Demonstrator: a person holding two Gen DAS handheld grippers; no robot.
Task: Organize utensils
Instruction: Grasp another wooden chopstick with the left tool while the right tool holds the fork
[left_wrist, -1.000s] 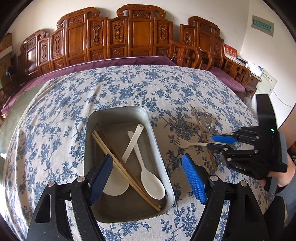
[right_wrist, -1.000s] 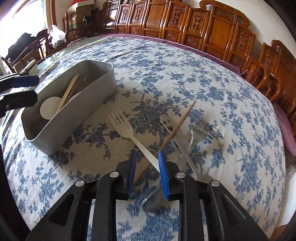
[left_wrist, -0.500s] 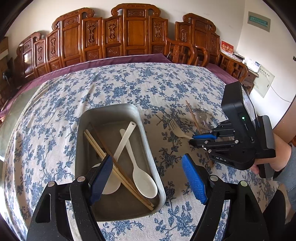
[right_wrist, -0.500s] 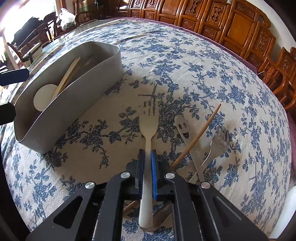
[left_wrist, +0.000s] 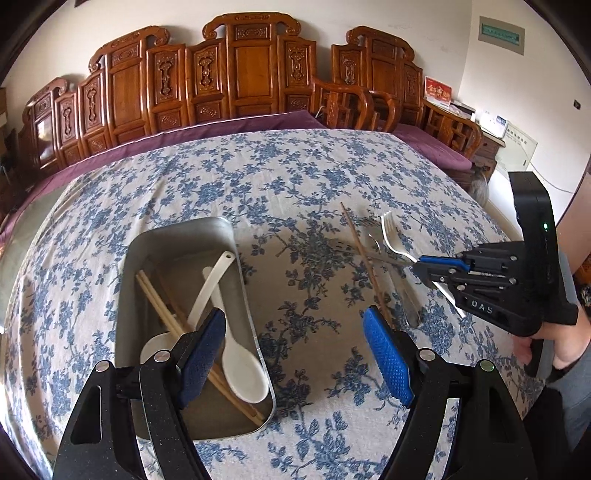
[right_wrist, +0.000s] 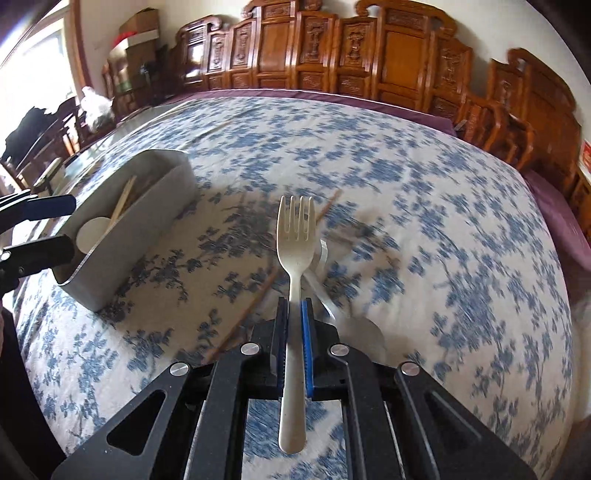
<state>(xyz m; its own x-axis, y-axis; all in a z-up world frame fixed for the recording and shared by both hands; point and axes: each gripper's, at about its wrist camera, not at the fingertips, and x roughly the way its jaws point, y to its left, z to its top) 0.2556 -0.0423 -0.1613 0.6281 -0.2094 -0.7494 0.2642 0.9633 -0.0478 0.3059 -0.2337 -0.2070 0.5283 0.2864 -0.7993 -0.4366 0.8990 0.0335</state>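
My right gripper (right_wrist: 294, 308) is shut on the handle of a cream plastic fork (right_wrist: 295, 236) and holds it lifted above the table, tines forward; it also shows in the left wrist view (left_wrist: 424, 266). A grey metal tray (left_wrist: 242, 266) holds two white spoons (left_wrist: 240, 365) and wooden chopsticks (left_wrist: 166, 317); the tray appears at the left of the right wrist view (right_wrist: 155, 206). My left gripper (left_wrist: 295, 350) is open and empty over the tray's near right corner. A loose chopstick (left_wrist: 364, 258) and metal cutlery (left_wrist: 402, 295) lie on the cloth.
The table wears a blue floral cloth (left_wrist: 277, 184). Carved wooden chairs (left_wrist: 251, 74) ring its far and right sides. A purple cushion (left_wrist: 432, 144) lies beyond the right edge.
My right gripper closed on the cream fork, lifted it off the cloth and turned it tines forward. The left gripper stayed open and drifted slightly right of the tray.
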